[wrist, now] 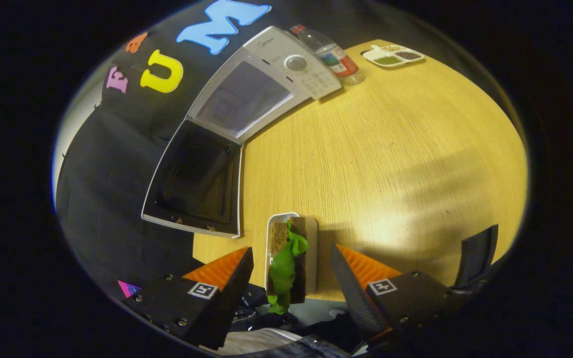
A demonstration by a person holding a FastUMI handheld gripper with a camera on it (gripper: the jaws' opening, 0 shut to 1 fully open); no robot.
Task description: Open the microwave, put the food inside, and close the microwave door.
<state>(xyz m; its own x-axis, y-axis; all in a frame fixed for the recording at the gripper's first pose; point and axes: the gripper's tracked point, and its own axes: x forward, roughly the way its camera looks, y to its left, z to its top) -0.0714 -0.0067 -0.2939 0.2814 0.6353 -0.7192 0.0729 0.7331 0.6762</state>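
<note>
Now hovering low with the gripper (291,250) wide open and gripping nothing at all. Reaching around the food (286,258) with the two orange fingers, one on each side, neither one touching it. Looking down at a sandwich with green leaves, lying in a little white tray (269,248) right between the fingers, at the near edge of the tabletop (391,159). Not managing to tell whether the tray's near end is sticking out past that edge.

Looking farther ahead and to the left at the microwave (266,84), standing at the back of the tabletop, well apart from the food. Finding its door (194,179) swung all the way out, with the inside showing.

Counting the first job, opening the microwave, as done. Counting the second job, putting the food inside, as only just starting, with the food not yet picked up. Leaving three things to do, by the look of it: squeezing the tray, carrying it over into the microwave, and pushing the door shut.

Passing over a bottle (334,54) and a small dish (393,55) beyond the microwave, both far from the fingers.
</note>
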